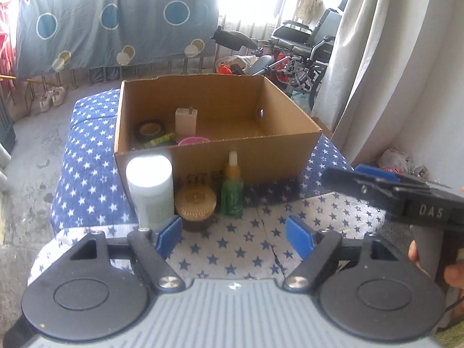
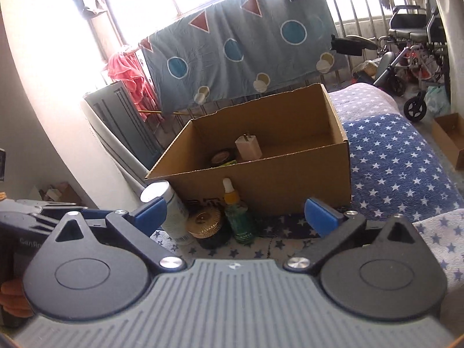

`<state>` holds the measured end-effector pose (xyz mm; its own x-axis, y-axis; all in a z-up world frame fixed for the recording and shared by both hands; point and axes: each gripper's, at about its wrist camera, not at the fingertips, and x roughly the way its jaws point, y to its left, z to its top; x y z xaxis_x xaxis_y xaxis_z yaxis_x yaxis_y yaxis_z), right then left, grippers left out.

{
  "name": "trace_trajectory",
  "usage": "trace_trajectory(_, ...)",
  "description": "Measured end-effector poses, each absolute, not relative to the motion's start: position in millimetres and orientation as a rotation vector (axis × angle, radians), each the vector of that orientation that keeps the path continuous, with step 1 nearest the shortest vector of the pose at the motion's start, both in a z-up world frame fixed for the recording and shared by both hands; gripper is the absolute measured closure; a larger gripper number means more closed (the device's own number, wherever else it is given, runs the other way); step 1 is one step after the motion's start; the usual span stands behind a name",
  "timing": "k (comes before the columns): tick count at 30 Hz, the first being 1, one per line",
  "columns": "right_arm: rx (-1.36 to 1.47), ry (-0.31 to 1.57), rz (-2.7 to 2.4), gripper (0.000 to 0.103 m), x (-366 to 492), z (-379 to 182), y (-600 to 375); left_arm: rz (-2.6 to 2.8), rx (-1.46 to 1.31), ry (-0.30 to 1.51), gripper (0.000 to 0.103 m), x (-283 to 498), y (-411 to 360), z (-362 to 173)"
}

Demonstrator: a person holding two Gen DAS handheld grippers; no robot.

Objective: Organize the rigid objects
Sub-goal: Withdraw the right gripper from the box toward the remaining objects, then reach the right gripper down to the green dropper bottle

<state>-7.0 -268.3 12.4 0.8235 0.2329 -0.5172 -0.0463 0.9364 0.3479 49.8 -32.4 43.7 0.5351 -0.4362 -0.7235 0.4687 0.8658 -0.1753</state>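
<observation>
An open cardboard box (image 1: 220, 156) (image 2: 269, 185) stands on a star-patterned blanket. Inside it lie a tape roll (image 1: 149, 129), a white block (image 1: 186, 121) (image 2: 248, 148), a green tube (image 1: 159, 139) and a pink lid (image 1: 193, 140). In front of the box stand a white bottle (image 1: 150, 191) (image 2: 174, 217), a gold-lidded jar (image 1: 195, 203) (image 2: 206, 223) and a green dropper bottle (image 1: 232, 194) (image 2: 239, 217). My left gripper (image 1: 234, 236) is open, short of these three, with nothing between its pads. My right gripper (image 2: 235, 214) (image 1: 356, 174) is wide open and holds nothing.
The blanket (image 1: 87, 159) (image 2: 400, 156) covers a bed that drops off at the left. A patterned quilt (image 1: 110, 20) hangs on a railing behind the box. A wheelchair (image 1: 307, 46) (image 2: 411, 43) and a curtain (image 1: 377, 58) stand to the right. A small cardboard tray (image 2: 449, 139) lies on the floor.
</observation>
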Motion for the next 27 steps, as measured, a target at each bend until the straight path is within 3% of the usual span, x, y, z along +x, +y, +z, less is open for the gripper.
trace_trajectory(10,0.253,0.551,0.067,0.001,-12,14,-266,-0.485,0.139,0.807,0.023,40,-47,29)
trace_trajectory(27,0.375,0.589,0.149,0.001,4,-12,-277,-0.507,0.301,0.741,0.023,39,-77,1)
